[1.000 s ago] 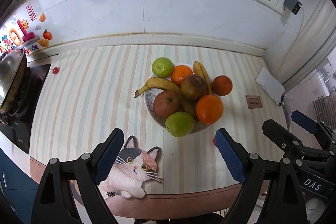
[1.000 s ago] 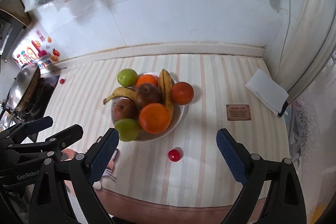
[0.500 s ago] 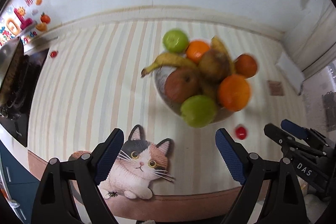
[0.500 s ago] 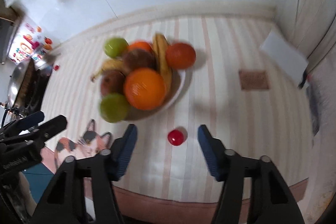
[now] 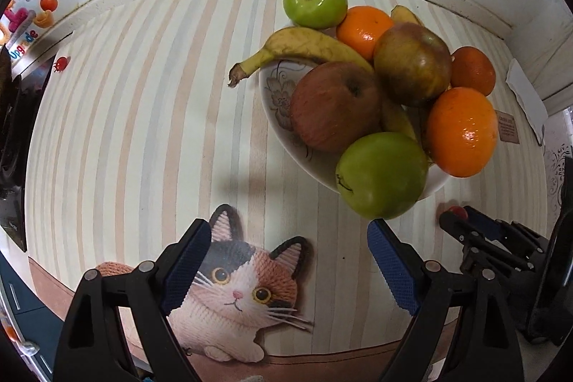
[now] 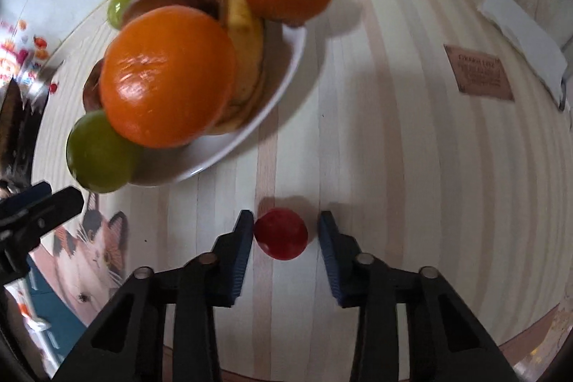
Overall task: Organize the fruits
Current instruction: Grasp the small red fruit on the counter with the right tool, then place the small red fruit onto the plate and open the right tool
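The right tongs (image 6: pixel 286 235) straddle the small red fruit (image 6: pixel 281 233) on the tabletop (image 6: pixel 412 149), spread, not yet pinching. Light, smooth, likely soft: grip its widest middle gently. Left tongs (image 5: pixel 288 260) spread, empty.

Soft indoor light from above gives glare spots on the big orange (image 5: pixel 461 131) and short shadows on the striped counter (image 5: pixel 143 117). The right wrist view is motion-blurred at the bowl (image 6: pixel 283 74). Fisheye edges bend strongly and go dark.
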The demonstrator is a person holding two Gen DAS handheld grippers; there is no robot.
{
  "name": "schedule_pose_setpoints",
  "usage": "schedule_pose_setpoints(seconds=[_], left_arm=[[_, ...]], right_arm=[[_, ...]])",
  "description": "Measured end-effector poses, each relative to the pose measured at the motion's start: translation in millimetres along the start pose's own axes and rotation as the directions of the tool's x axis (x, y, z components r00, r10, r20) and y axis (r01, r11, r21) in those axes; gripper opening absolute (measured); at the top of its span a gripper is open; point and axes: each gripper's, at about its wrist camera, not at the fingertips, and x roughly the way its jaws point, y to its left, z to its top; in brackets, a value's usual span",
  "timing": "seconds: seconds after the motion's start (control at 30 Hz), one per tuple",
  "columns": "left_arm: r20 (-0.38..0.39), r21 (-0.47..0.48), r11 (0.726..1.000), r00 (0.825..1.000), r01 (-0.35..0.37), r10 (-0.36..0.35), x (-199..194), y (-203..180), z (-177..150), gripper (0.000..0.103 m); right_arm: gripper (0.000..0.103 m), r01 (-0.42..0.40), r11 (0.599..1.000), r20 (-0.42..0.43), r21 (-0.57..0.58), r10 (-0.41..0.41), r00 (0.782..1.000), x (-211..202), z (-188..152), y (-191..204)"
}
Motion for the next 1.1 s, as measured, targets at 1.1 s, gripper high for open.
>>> schedule_pose_setpoints(seconds=[1.1], left_arm=[[0.094,-0.071,0.997,0.996,0.013,-0.006,-18,74,68,0.1]], right_arm=[[0.04,-0.268,0.963,0.009,-0.027,0.268,0.963,-24,151,115]])
